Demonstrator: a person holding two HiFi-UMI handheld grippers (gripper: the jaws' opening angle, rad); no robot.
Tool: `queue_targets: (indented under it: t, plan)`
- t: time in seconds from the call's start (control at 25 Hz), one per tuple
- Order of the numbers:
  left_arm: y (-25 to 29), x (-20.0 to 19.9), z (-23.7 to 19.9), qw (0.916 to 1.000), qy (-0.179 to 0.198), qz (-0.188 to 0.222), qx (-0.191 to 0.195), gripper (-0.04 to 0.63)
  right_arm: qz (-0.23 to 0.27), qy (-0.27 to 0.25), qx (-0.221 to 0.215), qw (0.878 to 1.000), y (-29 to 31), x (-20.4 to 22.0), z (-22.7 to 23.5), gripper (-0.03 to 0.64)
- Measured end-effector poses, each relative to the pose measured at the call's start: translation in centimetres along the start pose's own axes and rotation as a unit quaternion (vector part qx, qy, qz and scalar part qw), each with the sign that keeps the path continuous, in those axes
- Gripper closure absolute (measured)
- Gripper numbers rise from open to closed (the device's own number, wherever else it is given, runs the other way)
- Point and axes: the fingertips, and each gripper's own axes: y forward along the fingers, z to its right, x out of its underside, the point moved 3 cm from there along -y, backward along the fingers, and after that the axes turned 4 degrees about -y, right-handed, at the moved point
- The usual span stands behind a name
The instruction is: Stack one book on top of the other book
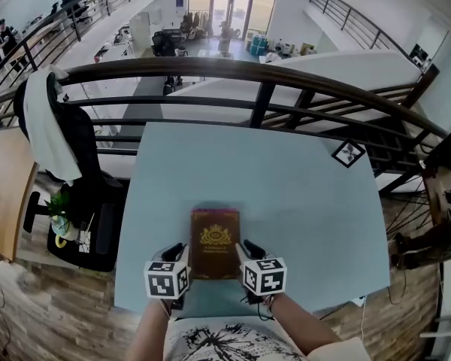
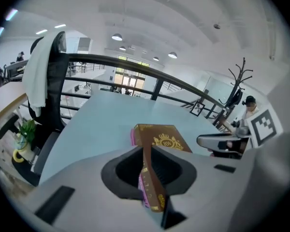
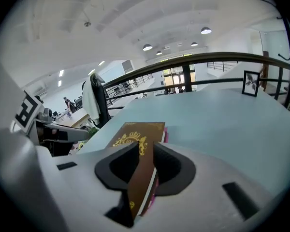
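Observation:
A brown book with a gold crest point(image 1: 215, 243) sits near the front edge of the pale blue table point(image 1: 286, 186), between my two grippers. My left gripper point(image 1: 177, 251) is shut on its left edge and my right gripper point(image 1: 249, 249) on its right edge. In the left gripper view the jaws point(image 2: 150, 153) clamp the brown cover point(image 2: 164, 139), and the edge of a pink book point(image 2: 133, 138) shows right under it. The right gripper view shows the same grip point(image 3: 145, 151) on the brown book point(image 3: 135, 134), with the pink book point(image 3: 166, 134) peeking out beneath.
A square marker tag point(image 1: 349, 153) lies at the table's far right corner. Dark railings point(image 1: 263, 74) run behind the table. A black office chair draped with a white cloth point(image 1: 49, 126) and a small plant point(image 1: 60, 209) stand to the left.

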Motion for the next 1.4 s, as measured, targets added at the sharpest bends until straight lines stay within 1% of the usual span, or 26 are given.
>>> queue_targets:
  t: [0.08,0.12,0.24,0.36,0.44,0.52,0.68,0.72,0.84,0.92,1.0,1.08,1.2,1.4]
  plan:
    - [-1.1,-0.9,0.4,0.9996,0.017,0.023,0.0,0.566,0.021,-0.018,0.009,1.0,-1.4,-1.4,-0.3,0.596]
    - [-1.6,-1.4,0.7,0.999,0.026,0.037,0.001,0.571,0.034,-0.025,0.012,0.999,-2.1,-2.2,-0.5,0.623]
    - [-3.7,-3.2,1.4,0.9942,0.052,0.094,0.002,0.575,0.078,-0.048,0.011,0.996,-4.2,-4.6,-1.4,0.623]
    - [-6.4,-5.5,2.6,0.9842,0.074,0.16,0.015,0.577,0.135,-0.085,0.011,0.987,-6.5,-7.1,-2.4,0.623]
    - [-8.5,-7.1,3.5,0.9743,0.085,0.206,0.03,0.577,0.177,-0.106,0.008,0.978,-8.2,-8.7,-3.1,0.623]
    - [-10.7,-8.6,4.2,0.9621,0.097,0.251,0.044,0.577,0.221,-0.124,0.004,0.967,-10.1,-10.3,-3.9,0.623]
    - [-15.1,-11.1,5.5,0.933,0.135,0.329,0.057,0.578,0.299,-0.158,0.003,0.941,-13.5,-13.1,-5.5,0.623]
    - [-16.3,-11.8,5.9,0.9259,0.144,0.345,0.057,0.578,0.312,-0.165,0.005,0.935,-14.2,-13.7,-5.8,0.623]
    - [-19.2,-13.2,7.0,0.9086,0.168,0.378,0.056,0.578,0.344,-0.183,0.008,0.921,-16.1,-15.0,-6.9,0.623]
    - [-20.3,-13.4,7.5,0.8995,0.179,0.393,0.064,0.578,0.359,-0.194,0.009,0.913,-16.9,-15.5,-7.6,0.624]
    - [-20.8,-13.4,7.6,0.8962,0.185,0.396,0.074,0.578,0.363,-0.202,0.006,0.91,-17.3,-15.7,-8.3,0.624]
    - [-20.5,-13.2,7.5,0.8981,0.186,0.39,0.083,0.578,0.362,-0.203,0.002,0.91,-17.4,-15.7,-8.8,0.624]
    - [-20.0,-12.9,7.3,0.9032,0.175,0.38,0.093,0.578,0.363,-0.2,0.001,0.91,-17.3,-15.7,-9.1,0.624]
    - [-19.9,-12.8,6.9,0.9034,0.182,0.378,0.089,0.58,0.361,-0.204,-0.002,0.91,-17.0,-15.7,-9.6,0.625]
